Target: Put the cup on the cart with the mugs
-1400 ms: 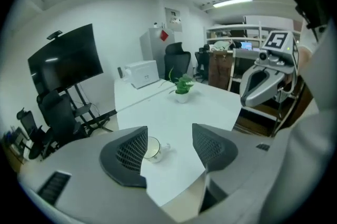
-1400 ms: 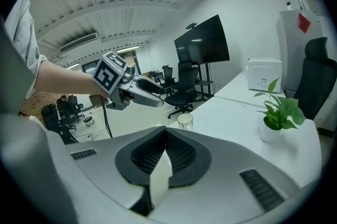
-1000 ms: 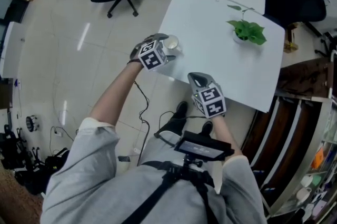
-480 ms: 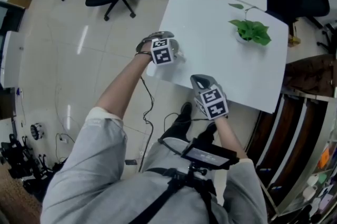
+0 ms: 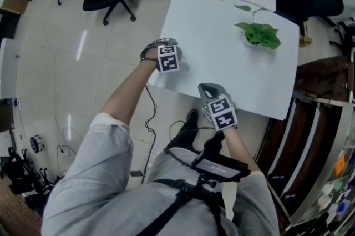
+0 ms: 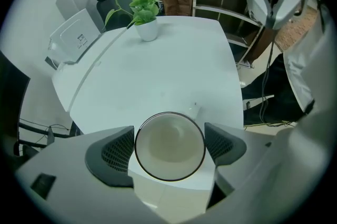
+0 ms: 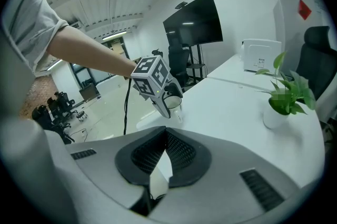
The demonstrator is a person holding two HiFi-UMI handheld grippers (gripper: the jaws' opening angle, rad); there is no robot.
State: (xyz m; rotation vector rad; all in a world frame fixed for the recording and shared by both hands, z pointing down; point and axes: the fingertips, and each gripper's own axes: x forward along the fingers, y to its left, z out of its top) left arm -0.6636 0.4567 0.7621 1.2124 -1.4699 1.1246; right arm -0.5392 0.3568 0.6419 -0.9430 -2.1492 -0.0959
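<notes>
The left hand-held gripper (image 5: pixel 173 58) has come down over the cup (image 6: pixel 169 145), and its jaws have just been opening wider. Now it points almost straight down, and the cup stands upright between the two pads. They are very close to its wall on each side but, as I judge, not pressing yet. So the grasp is prepared, not made, and the cup is not yet lifted from the table (image 5: pixel 227 68). The right hand-held gripper (image 7: pixel 164 137) is clenched and empty, near the near edge.

The cup stands close to the left edge, by the near-left corner — a sideways push could send it off. The plant (image 5: pixel 256 33) is well apart, toward the far right edge, so there is free room around the cup. Shelves (image 5: pixel 324 174) stand beyond the right edge — I cannot make out any mugs there.
</notes>
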